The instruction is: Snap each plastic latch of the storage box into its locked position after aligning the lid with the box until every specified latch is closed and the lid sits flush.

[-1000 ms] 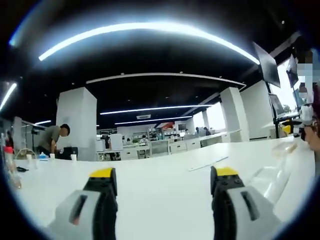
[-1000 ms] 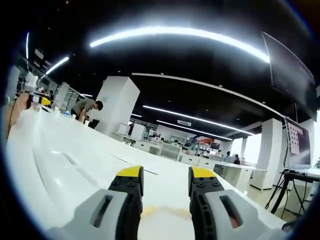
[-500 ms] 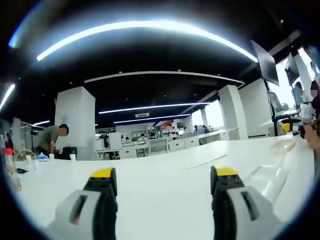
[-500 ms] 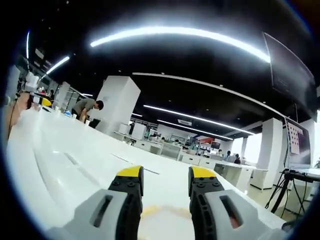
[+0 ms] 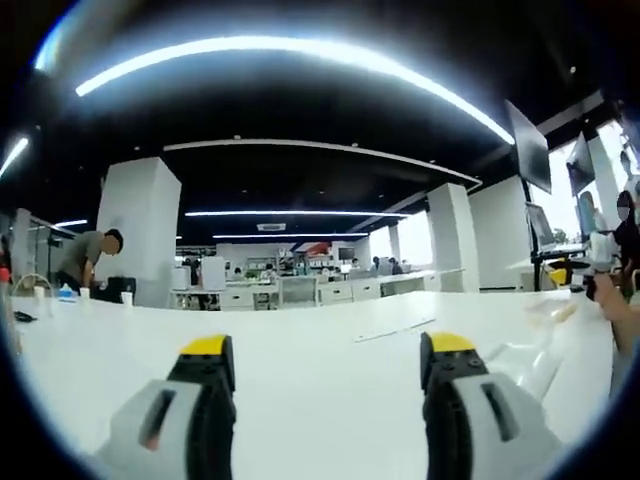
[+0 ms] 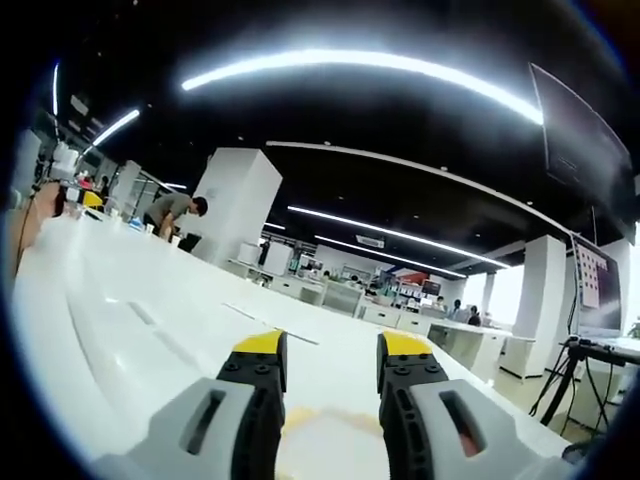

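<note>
Both pairs of fingers stand apart with nothing between them. On the left gripper the yellow-tipped fingers are spread wide, and bare white surface shows through the gap. On the right gripper the gap is narrower but plainly free; a faint yellowish patch lies on the surface low between the jaws.

Each gripper sits low over a broad white table, looking along it into a large open office. In the left gripper view a pale, glossy moulded piece lies to the right of the right jaw, running away toward the table's far edge; it may be part of the storage box or its lid, but I cannot tell which, and no latch can be made out. In the right gripper view long ridges and a slot run across the white surface to the left of the jaws; whether that is lid or table I cannot tell.

Further off, in the left gripper view, a person bends over beside a white column, with cups near them on the table. A hand comes in at the right edge. Long ceiling lights arc overhead, and a dark screen hangs at the upper right.
</note>
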A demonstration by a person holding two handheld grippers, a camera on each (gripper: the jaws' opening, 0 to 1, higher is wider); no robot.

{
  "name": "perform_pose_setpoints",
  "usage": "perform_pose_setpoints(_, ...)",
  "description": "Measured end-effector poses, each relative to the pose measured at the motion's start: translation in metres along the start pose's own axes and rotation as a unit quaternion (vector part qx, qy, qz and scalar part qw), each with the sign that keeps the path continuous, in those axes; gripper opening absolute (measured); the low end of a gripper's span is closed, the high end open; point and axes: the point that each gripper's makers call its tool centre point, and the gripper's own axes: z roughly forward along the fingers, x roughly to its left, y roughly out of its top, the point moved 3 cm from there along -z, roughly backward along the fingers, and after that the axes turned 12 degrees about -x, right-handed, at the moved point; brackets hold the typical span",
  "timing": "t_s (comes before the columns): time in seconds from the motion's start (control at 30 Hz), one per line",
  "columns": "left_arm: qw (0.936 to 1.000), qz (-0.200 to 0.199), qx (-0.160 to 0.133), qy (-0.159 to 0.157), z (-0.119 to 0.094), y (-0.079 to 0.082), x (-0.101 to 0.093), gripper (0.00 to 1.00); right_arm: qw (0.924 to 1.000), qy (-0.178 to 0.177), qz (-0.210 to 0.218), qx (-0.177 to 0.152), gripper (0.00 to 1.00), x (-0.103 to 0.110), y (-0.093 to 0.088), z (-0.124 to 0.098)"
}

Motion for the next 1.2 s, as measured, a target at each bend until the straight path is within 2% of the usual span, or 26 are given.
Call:
perform_pose_setpoints(0.23,0.9998,-0.014,-0.015,-0.006,-0.001,0.012,-0.002,0.75,0.9995,0.006,-0.016,-0.026,0.36,0.004,0.012,-0.001)
perform_pose_setpoints(0.33,0.9998,-0.004,-0.014,-0.016,0.004,0.020,-0.008,0.75,0.9992,0.005,-0.023,-0.031,0.36,0.004,0.013,-0.002)
perform_pose_setpoints(0.43,0.9987,-0.002,-0.015,-0.048,0.013,0.028,-0.024,0.75,0.9991,0.004,-0.025,-0.034,0.37,0.003,0.014,-0.002)
perform_pose_setpoints(0.57,0.9936,-0.033,-0.016,-0.107,0.031,0.036,-0.050,0.75,0.9983,0.003,-0.037,-0.045,0.37,0.006,0.018,-0.003)
perform_pose_setpoints(0.67,0.9921,-0.027,-0.008,-0.123,0.044,0.038,-0.062,0.74,0.9978,0.001,-0.051,-0.042,0.38,0.006,0.018,-0.002)
perform_pose_setpoints(0.7,0.9904,-0.017,-0.001,-0.137,0.049,0.039,-0.071,0.74,0.9977,0.001,-0.054,-0.042,0.38,0.005,0.018,-0.002)
perform_pose_setpoints(0.83,0.9817,-0.022,0.006,-0.189,0.064,0.042,-0.100,0.74,0.9974,-0.001,-0.056,-0.045,0.39,0.005,0.019,-0.002)
perform_pose_setpoints(1.0,0.9717,0.003,0.034,-0.234,0.082,0.037,-0.131,0.74,0.9978,-0.007,-0.048,-0.044,0.39,0.001,0.018,-0.003)
perform_pose_setpoints(1.07,0.9644,0.010,0.051,-0.259,0.091,0.035,-0.149,0.74,0.9978,-0.008,-0.044,-0.048,0.39,0.001,0.019,-0.003)
perform_pose_setpoints(1.2,0.9527,0.021,0.059,-0.297,0.103,0.034,-0.179,0.73,0.9976,-0.007,-0.046,-0.050,0.39,0.002,0.020,-0.004)
